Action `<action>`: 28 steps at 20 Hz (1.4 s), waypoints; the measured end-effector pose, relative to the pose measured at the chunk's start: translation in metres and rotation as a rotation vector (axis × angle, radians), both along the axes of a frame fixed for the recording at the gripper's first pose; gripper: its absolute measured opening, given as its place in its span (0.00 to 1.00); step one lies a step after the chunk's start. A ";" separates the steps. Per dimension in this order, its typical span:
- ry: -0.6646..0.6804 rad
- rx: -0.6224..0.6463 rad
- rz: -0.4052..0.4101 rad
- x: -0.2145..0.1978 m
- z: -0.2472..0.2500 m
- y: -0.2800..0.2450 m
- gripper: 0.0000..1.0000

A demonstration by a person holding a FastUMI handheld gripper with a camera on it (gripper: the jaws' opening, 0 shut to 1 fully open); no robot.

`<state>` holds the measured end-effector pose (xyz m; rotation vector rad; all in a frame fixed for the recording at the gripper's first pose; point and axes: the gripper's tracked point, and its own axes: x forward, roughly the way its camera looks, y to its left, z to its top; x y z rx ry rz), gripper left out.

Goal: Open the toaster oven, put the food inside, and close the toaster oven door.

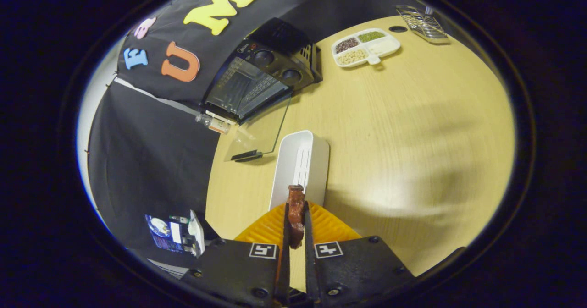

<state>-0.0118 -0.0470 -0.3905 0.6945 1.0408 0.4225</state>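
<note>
Claw point(296, 234) clenched on the food point(296, 216), a reddish-brown strip pinched upright between both fingers, lifted clear of the surface point(403, 129). Carried that way, most likely, to slide in level through the oven mouth. Oven point(257, 76) well beyond the claw, glass door point(259, 131) already dropped open toward it, so the opening step looks done. White bin point(300, 166) between claw and oven, just ahead of the fingers. Divided dish point(366, 46) of beans to the right of the oven, wire rack point(423, 23) farther right. Left to do: food in, door shut.
</note>
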 end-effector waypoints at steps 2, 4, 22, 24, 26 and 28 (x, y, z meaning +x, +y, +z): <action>-0.034 -0.004 -0.027 0.011 0.017 -0.004 0.15; -0.065 -0.014 -0.060 0.020 0.038 -0.003 0.14; -0.149 0.419 -0.626 0.184 0.076 0.206 0.14; -0.126 0.417 -0.657 0.202 0.059 0.219 0.14; -0.113 0.432 -0.741 0.234 0.050 0.222 0.14; -0.122 0.418 -0.819 0.258 0.039 0.219 0.14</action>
